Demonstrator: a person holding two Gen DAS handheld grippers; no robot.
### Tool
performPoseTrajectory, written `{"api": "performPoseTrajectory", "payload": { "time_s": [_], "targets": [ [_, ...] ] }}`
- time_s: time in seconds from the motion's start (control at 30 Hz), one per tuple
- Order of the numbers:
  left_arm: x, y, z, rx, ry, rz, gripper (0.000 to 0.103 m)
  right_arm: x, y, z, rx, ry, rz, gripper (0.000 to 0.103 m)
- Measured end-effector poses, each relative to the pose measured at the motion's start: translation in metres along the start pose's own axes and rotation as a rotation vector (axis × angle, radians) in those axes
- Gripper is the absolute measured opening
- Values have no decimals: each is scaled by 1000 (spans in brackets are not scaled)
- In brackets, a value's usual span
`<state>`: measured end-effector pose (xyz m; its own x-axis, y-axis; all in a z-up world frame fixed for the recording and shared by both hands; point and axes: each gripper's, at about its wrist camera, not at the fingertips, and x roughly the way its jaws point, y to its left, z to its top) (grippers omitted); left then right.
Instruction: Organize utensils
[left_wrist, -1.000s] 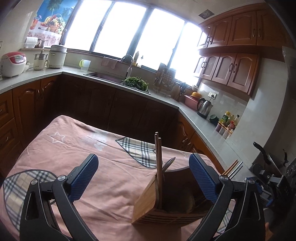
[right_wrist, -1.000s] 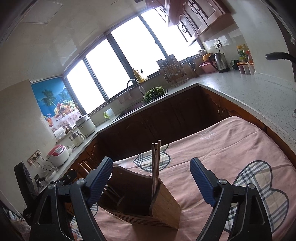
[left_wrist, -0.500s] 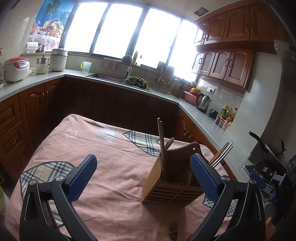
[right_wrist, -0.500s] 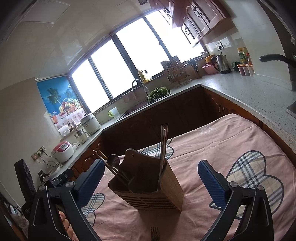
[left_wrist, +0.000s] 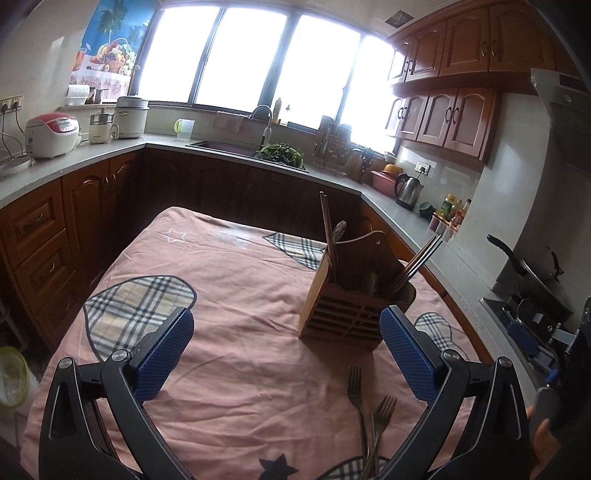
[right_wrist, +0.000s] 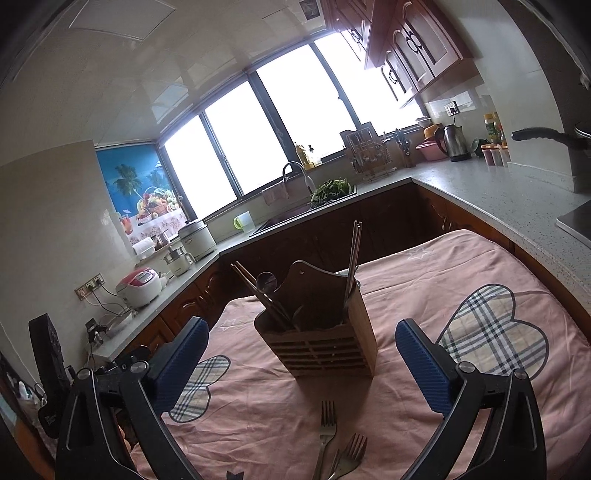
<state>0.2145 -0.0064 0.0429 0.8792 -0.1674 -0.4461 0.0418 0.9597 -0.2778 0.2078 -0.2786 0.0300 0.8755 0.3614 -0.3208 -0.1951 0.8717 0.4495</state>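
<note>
In the left wrist view, the left gripper (left_wrist: 286, 356) fills the lower part of the frame, its black arms ending in ribbed blue pads (left_wrist: 166, 352) spread wide with nothing between them. Right of centre stands a wooden utensil holder (left_wrist: 347, 295), box-shaped with a slatted front and a tall curved back panel. Brown chopsticks (left_wrist: 328, 229) rise upright from its left compartment beside a spoon (left_wrist: 339, 232), and a second pair of chopsticks (left_wrist: 421, 258) leans out to the right. The holder rests on a wrinkled pink tablecloth (left_wrist: 229, 288) printed with plaid heart shapes. At the lower right of the frame, two metal forks (left_wrist: 365, 413) lie on the cloth, their tines pointing toward the holder and their handles crossing near the bottom edge.

In the right wrist view, the right gripper (right_wrist: 299, 360) frames the bottom of the picture, its blue textured pads (right_wrist: 424, 365) likewise held far apart and empty. The utensil holder (right_wrist: 321, 339) sits at the centre between the pads but beyond them. Thin chopsticks (right_wrist: 354, 254) stand nearly upright at its right side; darker chopsticks (right_wrist: 255, 288) and a round-bowled spoon (right_wrist: 266, 282) lean left. The forks (right_wrist: 332, 435) lie at bottom centre on the tablecloth (right_wrist: 424, 280), just in front of the holder.
</note>
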Motion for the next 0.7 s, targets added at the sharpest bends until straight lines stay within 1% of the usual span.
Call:
{"api": "performPoseTrajectory", "payload": {
  "time_s": [0.1,0.3,0.43,0.5,0.57,0.7],
  "targets": [
    [-14,1,-9,3,7,-6,103,-15,7,-12,-14,5,5,102],
    [-52,3,-26,9,-22,-5,103,-48,20,-32,-58,5,-1,102],
    [-78,1,-43,28,-23,-12,103,-74,26,-45,-93,-12,-11,103],
    [-90,-3,-52,53,-29,-4,103,-85,30,-52,-112,-15,-17,103],
    [-102,-6,-59,71,-40,20,103,-95,35,-59,-130,-17,-25,103],
    [-125,-12,-69,96,-58,47,103,-116,45,-70,-178,-34,-46,103]
  ]
}}
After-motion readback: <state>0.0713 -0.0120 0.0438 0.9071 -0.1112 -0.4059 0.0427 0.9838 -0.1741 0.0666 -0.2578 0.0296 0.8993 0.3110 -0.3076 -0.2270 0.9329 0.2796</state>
